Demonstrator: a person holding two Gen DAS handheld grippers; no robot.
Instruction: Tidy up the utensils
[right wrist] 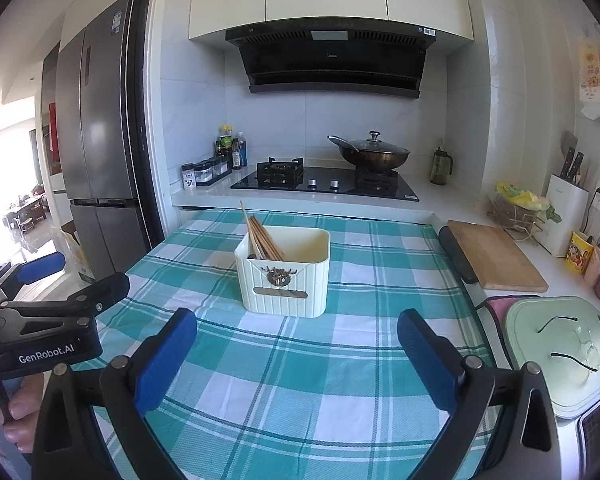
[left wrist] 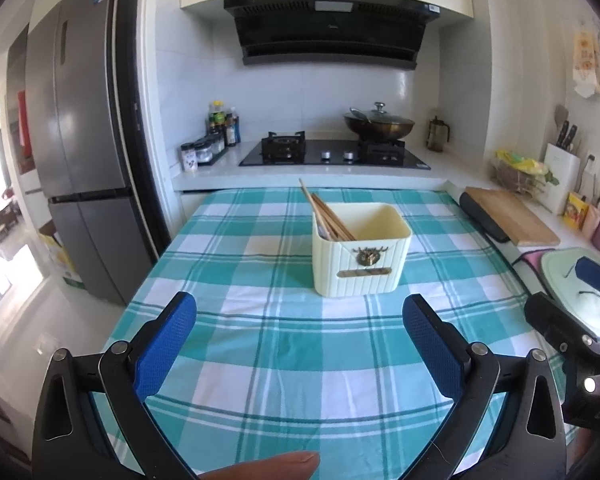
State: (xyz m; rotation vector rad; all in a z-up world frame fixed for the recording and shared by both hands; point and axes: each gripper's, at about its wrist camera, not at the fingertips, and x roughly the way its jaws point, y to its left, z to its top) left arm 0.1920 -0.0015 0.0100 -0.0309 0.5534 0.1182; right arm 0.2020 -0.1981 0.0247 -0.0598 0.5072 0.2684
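Note:
A cream ribbed utensil box point(left wrist: 360, 256) with a bronze deer emblem stands on the teal plaid tablecloth point(left wrist: 260, 340); it also shows in the right wrist view point(right wrist: 286, 280). Several wooden chopsticks point(left wrist: 326, 214) lean in its left side, also seen in the right wrist view point(right wrist: 262, 236). My left gripper point(left wrist: 300, 316) is open and empty, hovering over the cloth in front of the box. My right gripper point(right wrist: 298, 332) is open and empty, also in front of the box. The left gripper's body appears at the left of the right wrist view point(right wrist: 40, 320).
A gas hob point(left wrist: 332, 152) with a lidded wok point(left wrist: 378, 124) is behind the table. Condiment jars point(left wrist: 212, 140) stand back left. A wooden cutting board point(right wrist: 496, 256), a knife block point(right wrist: 566, 208) and a pale green lidded appliance point(right wrist: 560, 352) are on the right. A fridge point(right wrist: 100, 120) stands left.

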